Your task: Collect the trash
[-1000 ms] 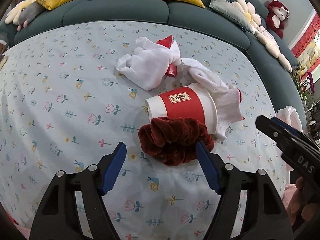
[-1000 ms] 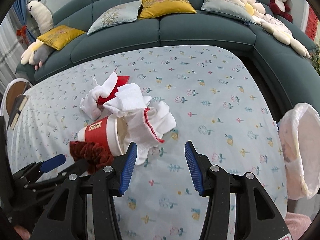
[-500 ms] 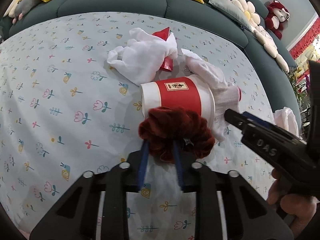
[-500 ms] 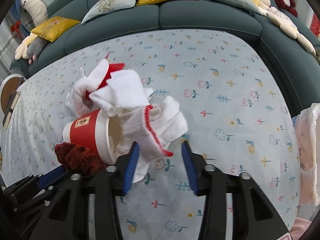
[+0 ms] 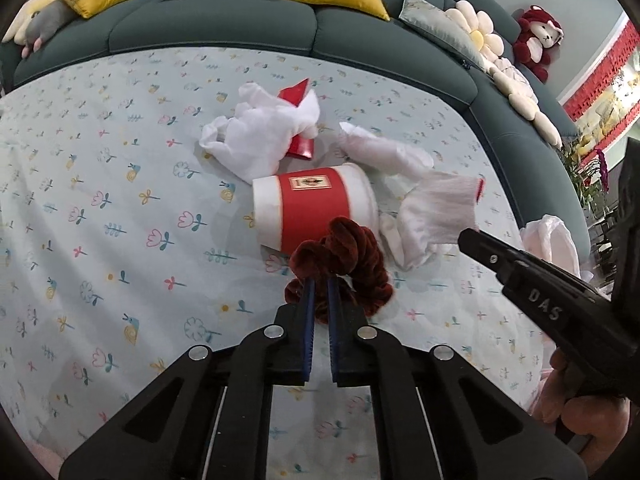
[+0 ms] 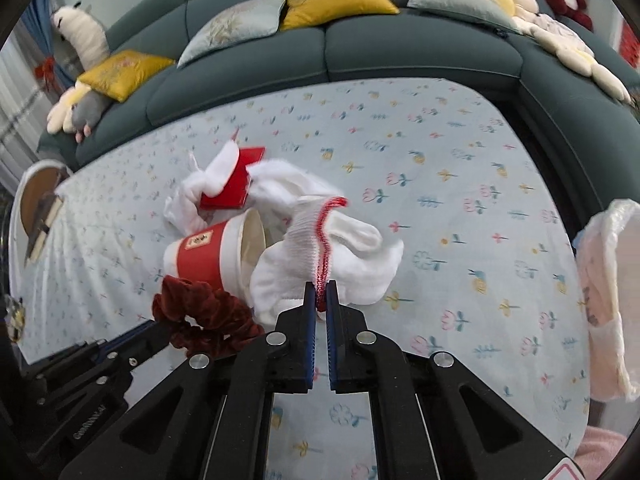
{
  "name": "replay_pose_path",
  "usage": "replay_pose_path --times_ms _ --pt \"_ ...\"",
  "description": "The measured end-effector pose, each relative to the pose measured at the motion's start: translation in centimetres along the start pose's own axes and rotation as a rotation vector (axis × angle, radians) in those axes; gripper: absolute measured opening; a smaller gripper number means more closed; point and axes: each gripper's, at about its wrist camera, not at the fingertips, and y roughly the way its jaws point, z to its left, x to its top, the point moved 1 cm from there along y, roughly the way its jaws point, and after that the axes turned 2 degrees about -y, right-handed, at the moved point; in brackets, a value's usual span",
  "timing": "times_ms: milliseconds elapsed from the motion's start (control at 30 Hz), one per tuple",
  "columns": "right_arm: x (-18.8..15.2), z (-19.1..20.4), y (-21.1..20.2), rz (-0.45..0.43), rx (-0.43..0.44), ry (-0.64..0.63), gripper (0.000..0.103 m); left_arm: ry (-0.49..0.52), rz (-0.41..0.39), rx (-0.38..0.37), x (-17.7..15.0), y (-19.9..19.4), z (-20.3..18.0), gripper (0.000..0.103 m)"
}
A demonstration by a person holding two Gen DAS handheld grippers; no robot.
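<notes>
Left gripper (image 5: pixel 320 280) jaws pinch the soft, light scrunchie (image 5: pixel 340 256); right gripper (image 6: pixel 320 298) jaws clamp the limp glove (image 6: pixel 320 256) by its red cuff hem.

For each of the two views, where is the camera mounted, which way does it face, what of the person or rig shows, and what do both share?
Left wrist: sits on the left gripper, looking forward along its fingers, shut on the dark red scrunchie; the right gripper and a bare hand show at right.
Right wrist: sits on the right gripper, facing the sofa, shut on the white glove at its red cuff; the left gripper shows lower left.
Shared: the paper cup, scrunchie, glove, floral cloth, sofa.
</notes>
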Motion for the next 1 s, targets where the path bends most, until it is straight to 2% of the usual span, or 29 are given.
replay_pose_path --times_ms 300,333,633,767,800,833,867,933,1000 --pt "-0.4 -3.7 -6.3 -0.113 0.004 0.041 0.004 0.082 -0.051 -0.021 -0.1 -2.9 -6.1 0.004" --pt "-0.4 -4.2 -6.8 -0.121 0.002 0.046 0.004 0.092 -0.059 -0.028 0.0 -3.3 -7.0 0.000" --pt "-1.5 -11.5 -12.7 -0.225 -0.033 0.136 0.004 0.203 -0.104 -0.066 -0.2 -5.3 -15.1 0.000" --pt "-2.2 -13.7 -14.4 -0.252 -0.052 0.149 0.004 0.191 -0.085 -0.055 -0.6 -5.0 -16.0 0.001" --pt "-2.5 -14.2 -14.7 -0.256 -0.055 0.150 0.004 0.172 -0.075 -0.049 -0.7 -4.7 -15.6 0.003" --pt "-2.7 -14.6 -15.0 -0.260 -0.057 0.150 0.004 0.145 -0.064 -0.032 -1.0 -4.4 -14.8 0.016" --pt "-2.9 -14.9 -15.2 -0.262 -0.058 0.153 0.004 0.122 -0.058 -0.018 -1.3 -4.2 -14.0 0.038" --pt "-3.3 -15.4 -15.5 -0.264 -0.053 0.163 0.004 0.079 -0.055 0.001 -2.1 -3.8 -12.4 0.057" --pt "-3.5 -15.6 -15.5 -0.266 -0.047 0.171 0.004 0.062 -0.028 0.018 -2.9 -3.2 -11.3 0.058"
